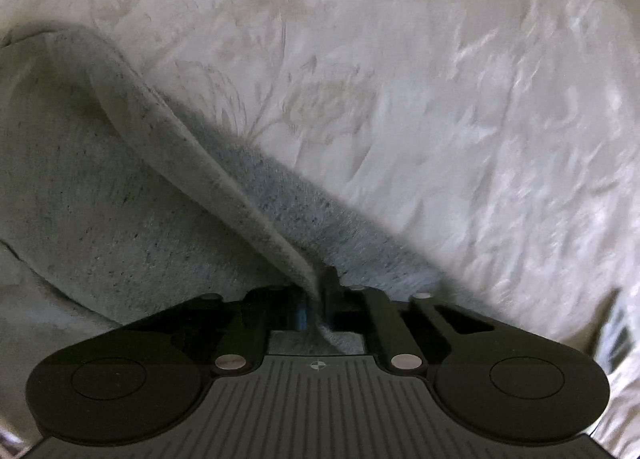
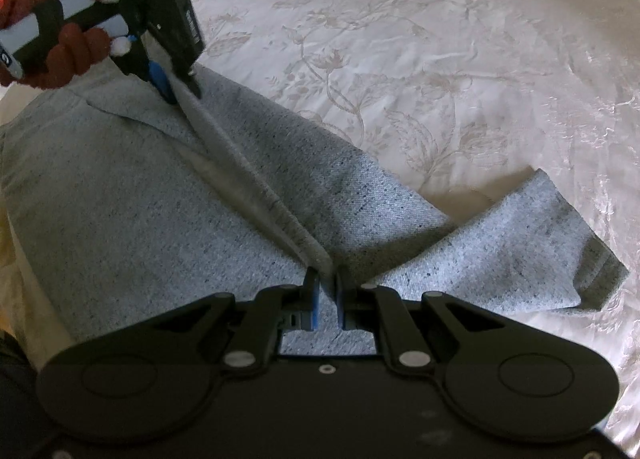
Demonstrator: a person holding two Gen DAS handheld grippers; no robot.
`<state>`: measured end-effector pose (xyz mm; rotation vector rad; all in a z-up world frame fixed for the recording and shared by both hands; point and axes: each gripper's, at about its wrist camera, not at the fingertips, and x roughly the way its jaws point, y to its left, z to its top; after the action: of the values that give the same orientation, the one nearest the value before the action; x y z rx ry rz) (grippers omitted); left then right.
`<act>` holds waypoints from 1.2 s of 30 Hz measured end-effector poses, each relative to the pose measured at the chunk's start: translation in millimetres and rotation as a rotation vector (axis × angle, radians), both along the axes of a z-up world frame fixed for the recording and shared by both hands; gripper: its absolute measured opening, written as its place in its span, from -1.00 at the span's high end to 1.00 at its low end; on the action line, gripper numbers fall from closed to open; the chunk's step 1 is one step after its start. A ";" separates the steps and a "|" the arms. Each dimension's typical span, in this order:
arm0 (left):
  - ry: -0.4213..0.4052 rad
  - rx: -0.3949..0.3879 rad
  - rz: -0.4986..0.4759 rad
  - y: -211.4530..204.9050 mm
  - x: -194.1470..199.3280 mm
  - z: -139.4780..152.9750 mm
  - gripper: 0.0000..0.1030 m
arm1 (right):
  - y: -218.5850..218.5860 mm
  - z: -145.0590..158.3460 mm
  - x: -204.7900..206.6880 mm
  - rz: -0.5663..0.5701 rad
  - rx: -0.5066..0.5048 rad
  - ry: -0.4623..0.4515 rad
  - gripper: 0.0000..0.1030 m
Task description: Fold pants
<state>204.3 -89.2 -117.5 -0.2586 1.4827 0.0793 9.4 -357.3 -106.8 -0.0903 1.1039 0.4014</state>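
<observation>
Left gripper [image 1: 316,291] and right gripper [image 2: 325,279] both pinching pants [image 2: 140,195] edge, taut above bedspread [image 2: 400,39]. Risk: uneven pull, thin fold slipping free, leg [image 2: 520,243] bunching.

Heathered light grey pants [image 2: 168,195] with dark flecks, cream bedspread [image 2: 420,59] with tonal floral embroidery, black left tool [image 2: 182,93] with blue pads, dark red glove [image 2: 60,55].

Black hand-held gripper [image 2: 182,93] with blue finger pads; fuzzy dark-red glove [image 2: 76,49].

No legible text. White marks atop the left gripper [image 2: 182,89], at eleven o'clock in the right wrist view, are too blurred to read.
</observation>
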 end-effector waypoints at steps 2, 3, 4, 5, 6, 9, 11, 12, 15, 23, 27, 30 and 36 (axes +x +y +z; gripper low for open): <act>-0.089 -0.016 -0.016 1.4 -10.4 21.2 0.93 | 0.1 3.7 -1.3 -0.003 -0.001 -0.012 0.80; -0.131 -0.013 -0.036 0.4 -17.6 33.7 0.94 | 0.1 6.6 -2.8 -0.007 -0.002 -0.020 0.80; -0.171 -0.006 -0.057 -0.7 -26.5 47.8 0.94 | -0.5 10.6 -4.9 -0.012 -0.003 -0.030 0.80; -0.208 -0.005 -0.074 -0.2 -38.0 61.8 0.95 | -1.4 15.3 -7.8 -0.019 -0.001 -0.040 0.80; -0.246 -0.010 -0.088 2.0 -52.5 75.6 0.95 | -2.7 20.2 -11.4 -0.027 0.003 -0.050 0.80; -0.296 -0.026 -0.098 7.8 -87.0 100.7 0.95 | -7.2 34.6 -29.2 -0.059 0.023 -0.066 0.80; -0.295 -0.034 -0.101 12.5 -118.6 104.5 0.95 | -8.4 40.1 -46.4 -0.073 0.033 -0.066 0.80; -0.289 -0.031 -0.106 16.8 -131.7 102.5 0.95 | -8.0 40.8 -55.5 -0.076 0.036 -0.060 0.80; -0.228 -0.008 -0.128 22.5 -167.9 83.9 0.95 | -5.0 34.6 -81.7 -0.108 0.043 -0.021 0.80; -0.126 0.001 -0.078 21.1 -182.0 38.6 0.95 | -28.0 26.9 -71.3 -0.461 0.128 -0.010 0.22; -0.142 0.008 -0.095 19.1 -178.7 36.5 0.95 | -30.4 24.9 -20.1 -0.544 0.037 -0.059 -0.01; -0.152 0.012 -0.098 19.9 -173.4 38.3 0.95 | -22.2 12.3 23.5 -0.573 -0.032 -0.035 -0.02; -0.154 0.010 -0.112 24.5 -173.6 38.3 0.95 | -1.6 -23.0 69.6 -0.587 -0.242 0.080 0.37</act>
<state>30.7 -64.7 -79.2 -0.1696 1.3403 -0.0226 78.9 -358.9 -129.8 0.0388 1.1970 -0.2564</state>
